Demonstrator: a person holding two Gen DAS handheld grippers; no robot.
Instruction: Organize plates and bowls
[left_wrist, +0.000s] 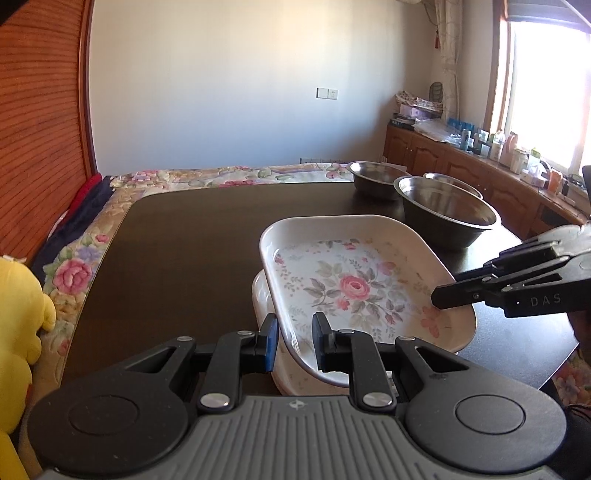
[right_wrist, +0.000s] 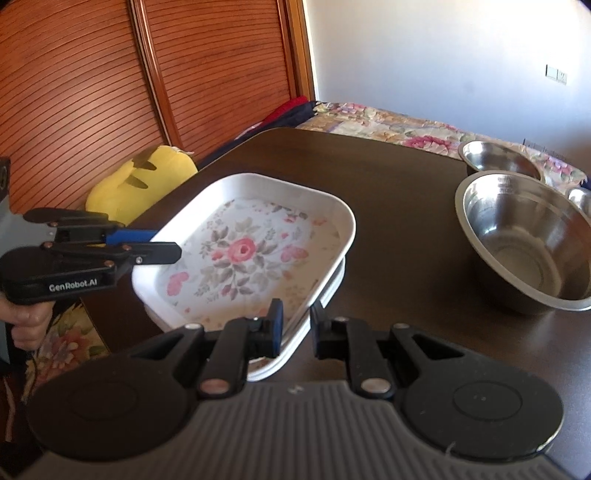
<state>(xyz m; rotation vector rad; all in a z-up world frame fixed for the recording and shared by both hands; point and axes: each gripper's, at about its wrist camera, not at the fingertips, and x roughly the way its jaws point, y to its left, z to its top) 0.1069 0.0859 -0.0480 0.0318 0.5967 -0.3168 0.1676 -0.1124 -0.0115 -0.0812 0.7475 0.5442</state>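
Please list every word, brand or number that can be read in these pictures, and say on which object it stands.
"DAS": on the body of the right tool, in the left wrist view.
"GenRobot.AI": on the body of the left tool, in the right wrist view.
Labels on the bottles by the window: too small to read.

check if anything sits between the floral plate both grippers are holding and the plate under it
Nothing visible does. The floral plate, clamped at its rim by the left gripper and right gripper, sits tilted right above the lower plate. The steel bowls stand off to the side on the table.
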